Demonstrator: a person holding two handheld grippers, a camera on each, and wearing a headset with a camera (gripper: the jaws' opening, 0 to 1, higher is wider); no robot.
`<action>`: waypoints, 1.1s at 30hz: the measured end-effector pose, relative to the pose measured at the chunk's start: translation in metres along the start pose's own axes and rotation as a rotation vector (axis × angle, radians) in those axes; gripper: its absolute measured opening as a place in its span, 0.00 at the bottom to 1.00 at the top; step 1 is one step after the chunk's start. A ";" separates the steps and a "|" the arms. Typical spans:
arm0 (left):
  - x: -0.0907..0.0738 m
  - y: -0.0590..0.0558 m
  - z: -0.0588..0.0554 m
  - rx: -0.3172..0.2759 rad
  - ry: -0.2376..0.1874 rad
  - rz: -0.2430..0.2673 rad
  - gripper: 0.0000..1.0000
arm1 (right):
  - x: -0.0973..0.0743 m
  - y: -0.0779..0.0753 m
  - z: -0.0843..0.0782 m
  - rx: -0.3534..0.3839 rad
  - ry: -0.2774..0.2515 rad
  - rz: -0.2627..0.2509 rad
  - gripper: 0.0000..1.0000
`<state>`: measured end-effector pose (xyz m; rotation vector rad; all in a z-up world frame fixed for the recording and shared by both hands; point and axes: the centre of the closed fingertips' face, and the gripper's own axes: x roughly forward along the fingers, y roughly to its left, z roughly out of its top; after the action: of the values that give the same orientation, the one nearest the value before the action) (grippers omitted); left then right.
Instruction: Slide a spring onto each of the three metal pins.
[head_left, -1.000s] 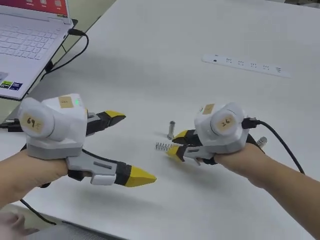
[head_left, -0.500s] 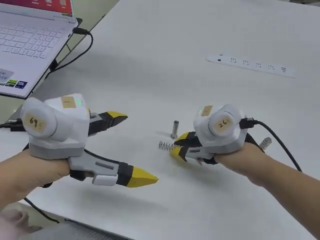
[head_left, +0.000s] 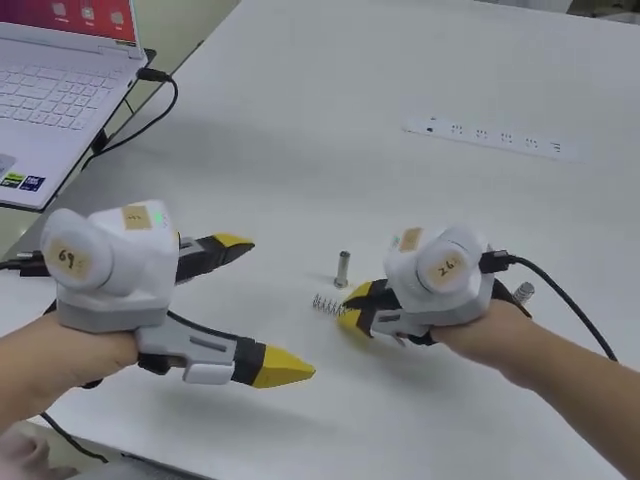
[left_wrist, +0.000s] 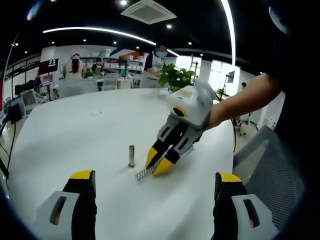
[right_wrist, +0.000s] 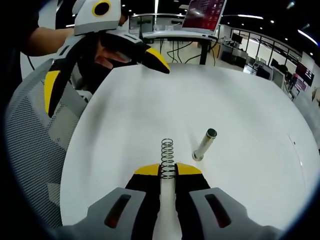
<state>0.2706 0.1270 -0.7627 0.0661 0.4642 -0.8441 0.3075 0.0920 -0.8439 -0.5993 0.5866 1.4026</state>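
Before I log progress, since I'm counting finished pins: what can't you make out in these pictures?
- Metal part behind the right hand, head view: mostly hidden by the hand and cable. Cannot tell whether it has a spring on it.
- Spring, right gripper view: its near end is hidden between the jaws of the right gripper.
- Laptop, head view: cut off by the top-left edge.

A metal wire spring (right_wrist: 167, 150) is gleaming between the right tongs (right_wrist: 168, 170), a smooth metal pin (right_wrist: 204, 145) beside them, on the matt table (right_wrist: 240, 100).
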 end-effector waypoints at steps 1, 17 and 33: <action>0.001 0.000 0.001 0.001 -0.001 -0.002 0.96 | -0.003 0.000 0.000 -0.001 -0.004 -0.003 0.08; 0.011 -0.019 0.008 0.014 -0.004 -0.062 0.90 | -0.054 0.012 0.001 -0.026 -0.038 -0.032 0.08; 0.027 -0.042 0.012 0.026 0.016 -0.169 0.74 | -0.089 0.019 -0.009 -0.039 -0.041 -0.049 0.08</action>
<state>0.2594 0.0771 -0.7583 0.0576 0.4784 -1.0165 0.2809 0.0235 -0.7895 -0.6107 0.5093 1.3802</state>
